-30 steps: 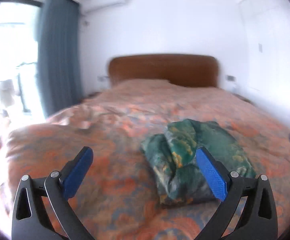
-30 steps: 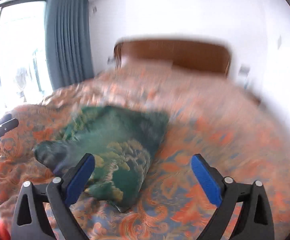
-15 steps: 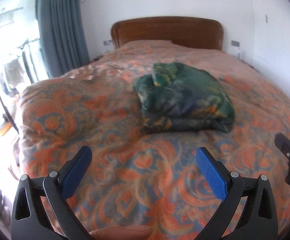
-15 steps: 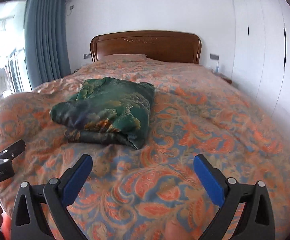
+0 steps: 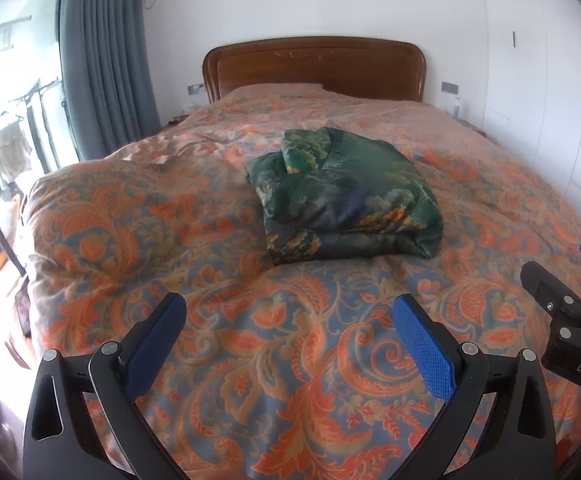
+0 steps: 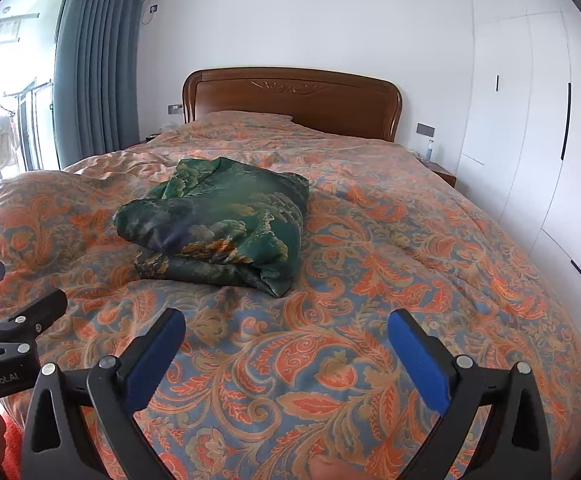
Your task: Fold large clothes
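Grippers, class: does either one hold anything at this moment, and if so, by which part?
Nothing is held. The left gripper and right gripper are both open, apart from the folded green garment on the bed.

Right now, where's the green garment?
The folded green garment lies mid-bed on the orange quilt, ahead of both open grippers, well short of the headboard.

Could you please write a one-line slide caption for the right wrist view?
Open right gripper hovers over the orange patterned duvet, facing a folded green garment on the bed.
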